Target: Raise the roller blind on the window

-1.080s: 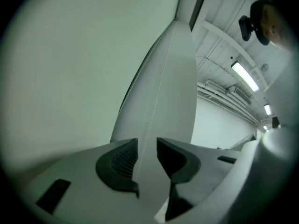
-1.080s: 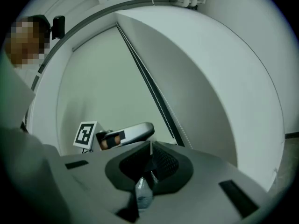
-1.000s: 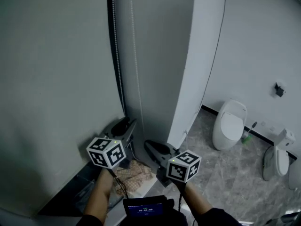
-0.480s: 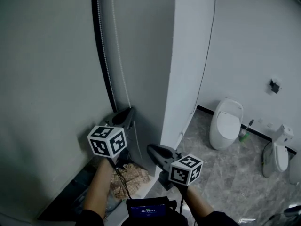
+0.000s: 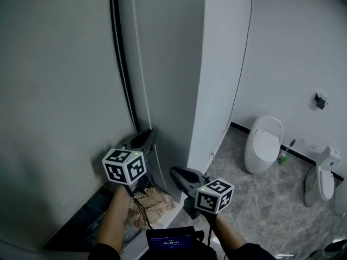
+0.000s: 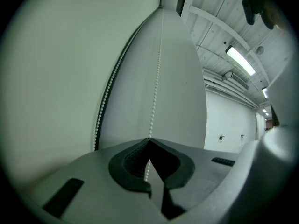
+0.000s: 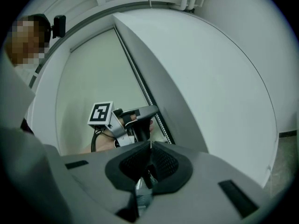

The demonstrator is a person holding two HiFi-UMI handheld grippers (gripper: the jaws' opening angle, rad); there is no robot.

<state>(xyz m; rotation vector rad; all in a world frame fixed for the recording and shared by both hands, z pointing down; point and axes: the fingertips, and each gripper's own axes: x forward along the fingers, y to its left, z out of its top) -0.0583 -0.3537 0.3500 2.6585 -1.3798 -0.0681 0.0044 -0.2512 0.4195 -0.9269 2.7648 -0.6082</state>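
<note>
The left gripper [image 6: 149,140] had just been closing, and its jaws sat pinched on the white bead chain [image 6: 156,73]. The chain entered at the tips and showed again as a few beads in the dark throat behind them. From the pinch it climbed toward 12 o'clock.

In the head view this gripper sat at about 7 o'clock, and the pinch itself could not be made out there. The chain's top ran off the upper edge, and its lower part was hidden behind the gripper.

At 9 o'clock of the chain hung the roller blind [image 5: 59,91], lowered, a pale sheet filling the left of the frame with its roller out of sight above. A dark strip [image 5: 121,64] ran along its right edge; whether that was a second run of chain could not be told.

The right gripper [image 7: 150,143], at 5 o'clock of the left one and apart from it, held its jaws pressed together on nothing. A glassy smear low in its throat was unreadable. At 3 o'clock a toilet [image 5: 263,143] stood against the far wall.
</note>
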